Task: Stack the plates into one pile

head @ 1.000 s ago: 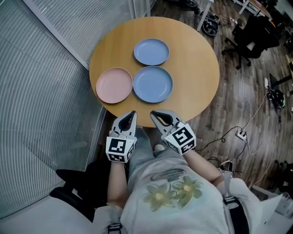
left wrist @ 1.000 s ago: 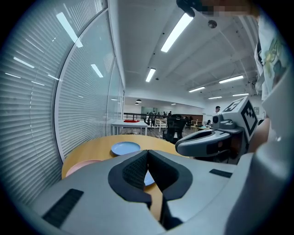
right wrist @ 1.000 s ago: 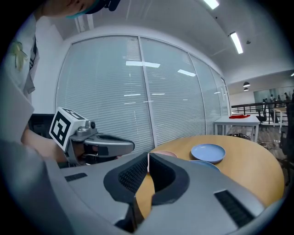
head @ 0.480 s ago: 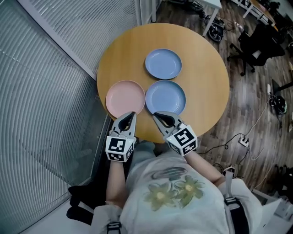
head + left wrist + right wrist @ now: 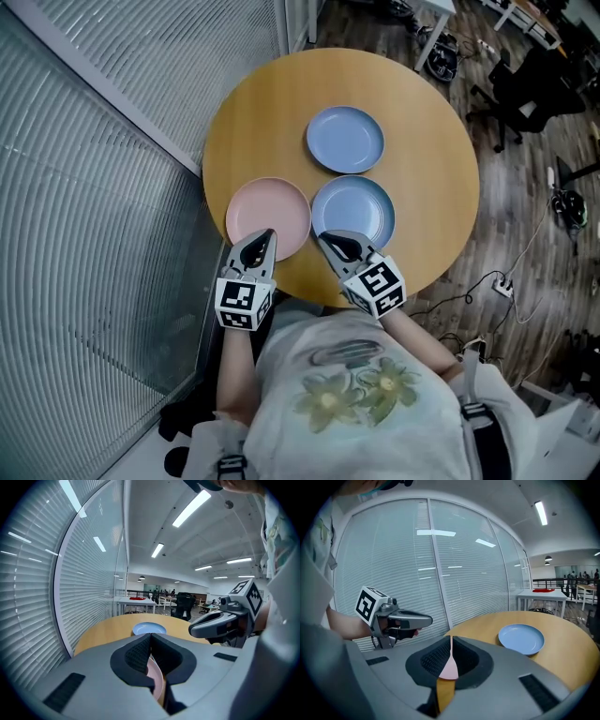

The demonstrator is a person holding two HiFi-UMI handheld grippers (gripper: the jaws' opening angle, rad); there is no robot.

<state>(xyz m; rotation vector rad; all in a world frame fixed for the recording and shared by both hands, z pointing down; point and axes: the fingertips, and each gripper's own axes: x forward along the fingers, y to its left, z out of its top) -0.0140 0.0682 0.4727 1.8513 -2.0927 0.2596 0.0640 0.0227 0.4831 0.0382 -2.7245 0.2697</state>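
Observation:
Three plates lie apart on the round wooden table (image 5: 431, 178): a pink plate (image 5: 268, 214) at the near left, a blue plate (image 5: 354, 208) beside it, and another blue plate (image 5: 345, 140) further back. My left gripper (image 5: 269, 234) is shut and empty, its tip over the pink plate's near rim. My right gripper (image 5: 323, 237) is shut too, at the near blue plate's near-left rim. In the left gripper view, the left gripper (image 5: 151, 637) has the pink plate (image 5: 157, 681) below it and a blue plate (image 5: 149, 629) ahead. In the right gripper view, pink shows under the right gripper (image 5: 451, 639).
A glass wall with blinds (image 5: 112, 187) runs along the table's left side. Office chairs (image 5: 534, 84) and floor cables (image 5: 506, 281) lie to the right on the wooden floor. The table's far half is bare wood.
The table and plates have come closer to me. Both shut grippers have moved forward from in front of the table edge to over the near rims of the pink and blue plates.

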